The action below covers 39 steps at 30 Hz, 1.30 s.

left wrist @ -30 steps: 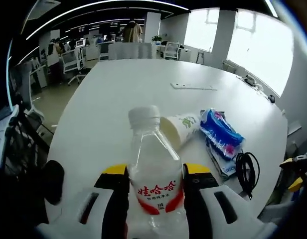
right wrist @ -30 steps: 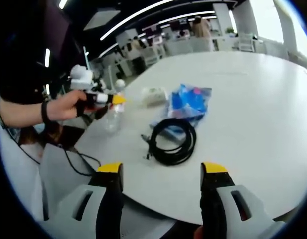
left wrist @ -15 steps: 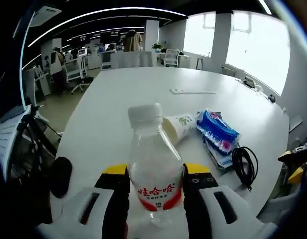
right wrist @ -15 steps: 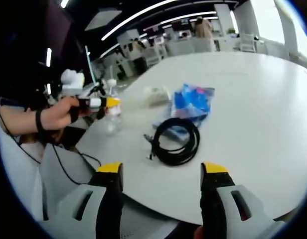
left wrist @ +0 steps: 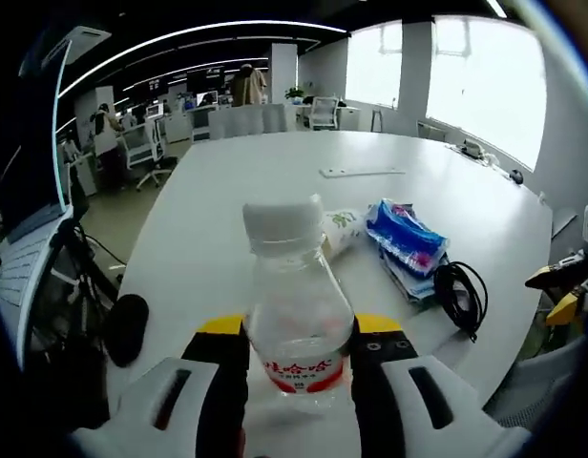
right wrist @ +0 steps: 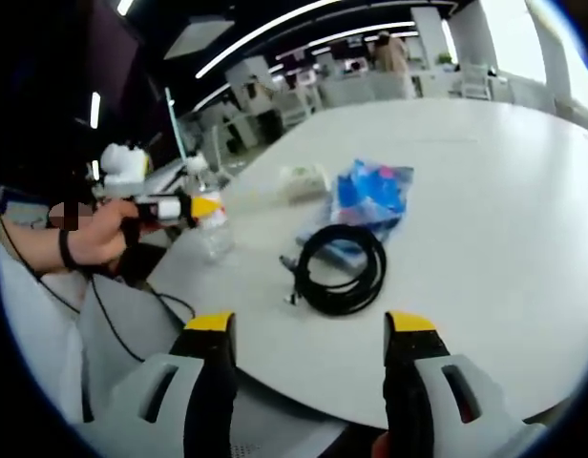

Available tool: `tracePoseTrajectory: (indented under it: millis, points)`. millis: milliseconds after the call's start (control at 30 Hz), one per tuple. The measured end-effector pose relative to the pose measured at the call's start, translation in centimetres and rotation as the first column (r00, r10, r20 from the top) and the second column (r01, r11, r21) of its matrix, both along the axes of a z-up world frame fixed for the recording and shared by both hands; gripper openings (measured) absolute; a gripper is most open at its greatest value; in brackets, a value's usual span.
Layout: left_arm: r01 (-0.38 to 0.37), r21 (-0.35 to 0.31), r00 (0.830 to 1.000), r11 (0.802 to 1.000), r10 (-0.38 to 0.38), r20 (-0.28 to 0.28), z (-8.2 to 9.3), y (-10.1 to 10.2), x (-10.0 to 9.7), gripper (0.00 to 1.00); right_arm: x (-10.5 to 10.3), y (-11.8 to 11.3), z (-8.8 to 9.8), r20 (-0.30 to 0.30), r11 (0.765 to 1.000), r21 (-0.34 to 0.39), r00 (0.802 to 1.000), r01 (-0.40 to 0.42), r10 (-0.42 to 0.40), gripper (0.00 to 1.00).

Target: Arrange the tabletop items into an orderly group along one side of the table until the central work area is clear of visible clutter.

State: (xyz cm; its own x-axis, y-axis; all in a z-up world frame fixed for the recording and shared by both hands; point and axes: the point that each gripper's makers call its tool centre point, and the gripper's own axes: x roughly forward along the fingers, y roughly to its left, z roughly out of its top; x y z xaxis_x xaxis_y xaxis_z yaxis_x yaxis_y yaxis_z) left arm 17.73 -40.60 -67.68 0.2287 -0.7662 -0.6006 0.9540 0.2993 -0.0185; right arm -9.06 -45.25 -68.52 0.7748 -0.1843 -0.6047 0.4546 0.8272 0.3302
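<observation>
Left gripper (left wrist: 299, 358) clamped on the water bottle (left wrist: 296, 310), upright between its jaws, near table (left wrist: 265, 181) edge; right gripper (right wrist: 308, 348) gaping, empty, short of the cable coil (right wrist: 342, 270); judgement: set the bottle down vertical beside the paper cup (left wrist: 340, 227) before releasing, lest it topple.
</observation>
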Motion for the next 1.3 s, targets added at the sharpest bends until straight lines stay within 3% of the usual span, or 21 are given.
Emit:
tracePoseTrajectory:
  millis: [567, 900, 1300]
  points:
    - [0.02, 0.029, 0.997, 0.999, -0.022, 0.077, -0.7, 2.4, -1.7, 0.4, 0.7, 0.4, -0.1, -0.01, 0.999, 0.006, 0.999, -0.034, 0.034, 0.6]
    - [0.0, 0.026, 0.997, 1.0, -0.002, 0.072, -0.9, 2.8, -1.9, 0.4, 0.6, 0.5, -0.5, -0.019, 0.999, 0.014, 0.999, -0.038, 0.039, 0.6]
    - [-0.005, 0.031, 1.0, 0.999, 0.005, 0.011, -1.9, 2.8, -2.0, 0.38, 0.3, 0.6, -0.7, -0.02, 0.999, 0.022, 0.999, -0.035, 0.035, 0.6]
